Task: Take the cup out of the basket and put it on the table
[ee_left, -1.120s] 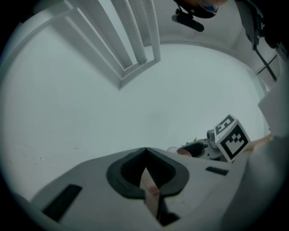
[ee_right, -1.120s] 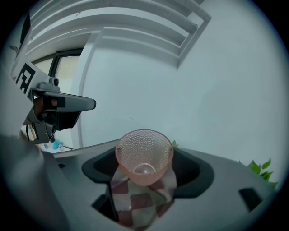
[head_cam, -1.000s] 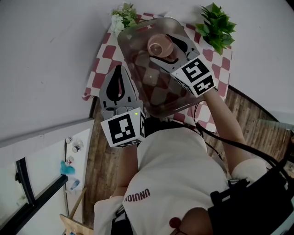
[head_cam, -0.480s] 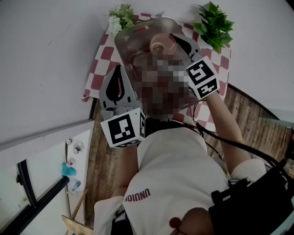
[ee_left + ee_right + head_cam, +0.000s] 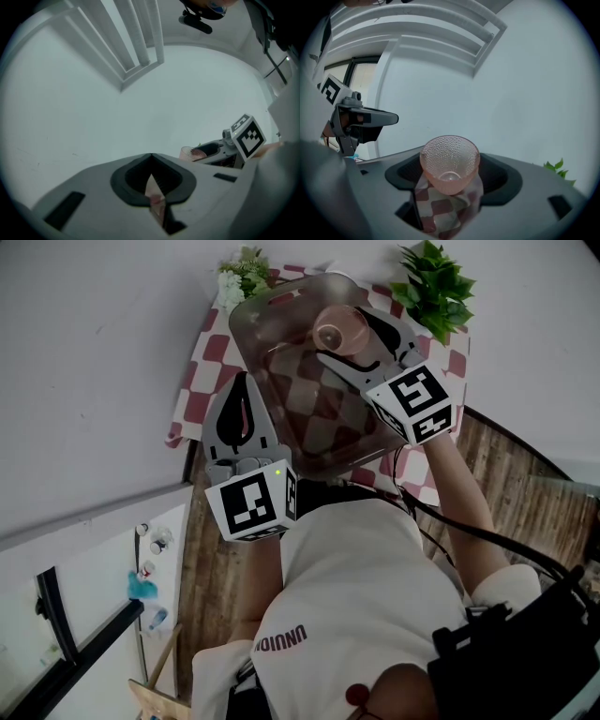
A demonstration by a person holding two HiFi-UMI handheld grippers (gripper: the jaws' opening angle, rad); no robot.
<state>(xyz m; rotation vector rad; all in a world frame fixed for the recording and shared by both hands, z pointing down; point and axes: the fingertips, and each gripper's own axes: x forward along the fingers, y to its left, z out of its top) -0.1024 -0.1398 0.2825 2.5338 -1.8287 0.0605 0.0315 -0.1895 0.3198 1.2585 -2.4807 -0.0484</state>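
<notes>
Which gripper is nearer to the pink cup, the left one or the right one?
Right. The right gripper holds the pink cup between its jaws. The left gripper, jaws together and empty, sits beside the basket's left side, well apart from the cup.

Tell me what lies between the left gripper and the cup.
Head view: the see-through basket's side wall and bare bottom lie between the left gripper and the cup.
</notes>
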